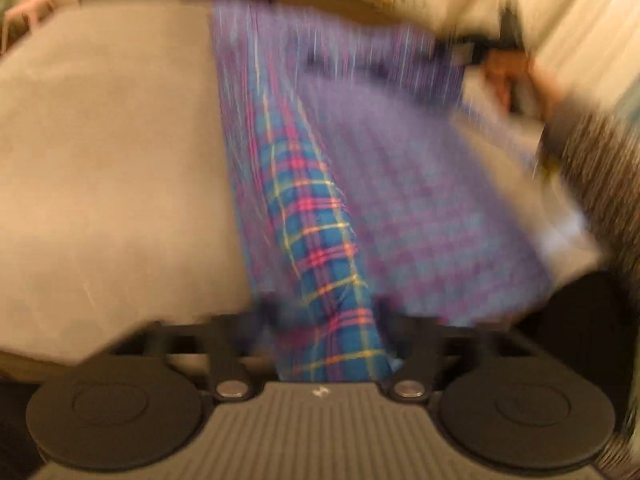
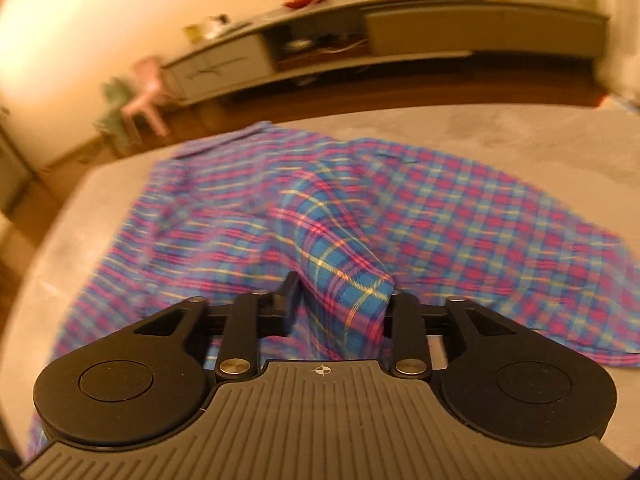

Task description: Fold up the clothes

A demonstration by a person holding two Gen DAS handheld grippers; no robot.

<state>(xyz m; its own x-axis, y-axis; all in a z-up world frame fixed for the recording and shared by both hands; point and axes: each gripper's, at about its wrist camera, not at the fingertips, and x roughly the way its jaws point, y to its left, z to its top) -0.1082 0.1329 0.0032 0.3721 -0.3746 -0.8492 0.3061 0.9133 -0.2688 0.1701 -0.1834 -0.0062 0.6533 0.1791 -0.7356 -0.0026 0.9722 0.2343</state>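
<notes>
my left claw (image 1: 320, 312) and right claw (image 2: 338, 300) both stand parted, a raised fold of the plaid shirt (image 2: 460, 216) loose between each. the shirt lies spread mid-worktop (image 2: 520, 136), hem near my edge. i should let go cleanly and lift straight; bare worktop lies left and far.

I see one plaid shirt (image 2: 460, 216), blue crossed with pink, red and yellow lines, spread loosely over the pale grey counter (image 2: 520, 136). It lies rumpled, not flat: a ridge of cloth rises from its middle toward me. In my left view the shirt (image 1: 320, 240) shows blurred, with the same raised fold.
</notes>
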